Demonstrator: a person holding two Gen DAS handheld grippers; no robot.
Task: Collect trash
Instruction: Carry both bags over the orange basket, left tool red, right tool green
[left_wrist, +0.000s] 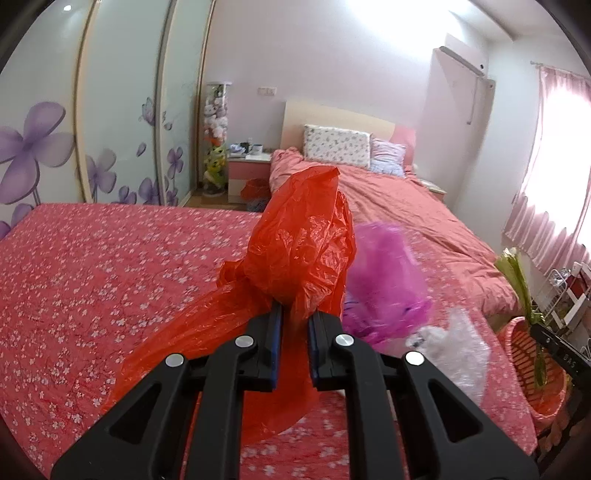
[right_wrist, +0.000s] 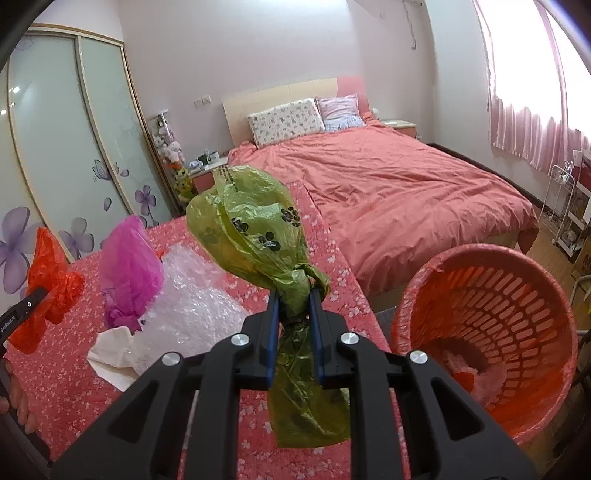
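- Left gripper (left_wrist: 295, 314): black frame, blue pads, jaws narrowed and clamped on a red plastic bag (left_wrist: 299, 243). The bag bulges up beyond the fingertips; its loose tail drapes back beneath the gripper over the floral-covered surface (left_wrist: 92, 277).
- Right gripper (right_wrist: 293, 301): same build, jaws pinched on the knotted neck of a green plastic bag (right_wrist: 251, 229) printed with black paw marks. The bag's body stands above the tips, and its tail hangs below the jaws.
- Trash on the surface, between the two grippers: purple bag (right_wrist: 129, 266), blurred in the left view; clear bubble wrap (right_wrist: 192, 295) just beside it; crumpled white tissue (right_wrist: 114, 354) at the wrap's near edge.
- Orange slatted basket (right_wrist: 498, 325): lined with red film, standing off the surface's right edge, near the right gripper, mouth tilted toward the camera, some pale scraps inside.
- Bed (right_wrist: 388, 192) with salmon quilt and two pillows: beyond the surface's far edge.
- Open surface: wide bare stretch left of the red bag.
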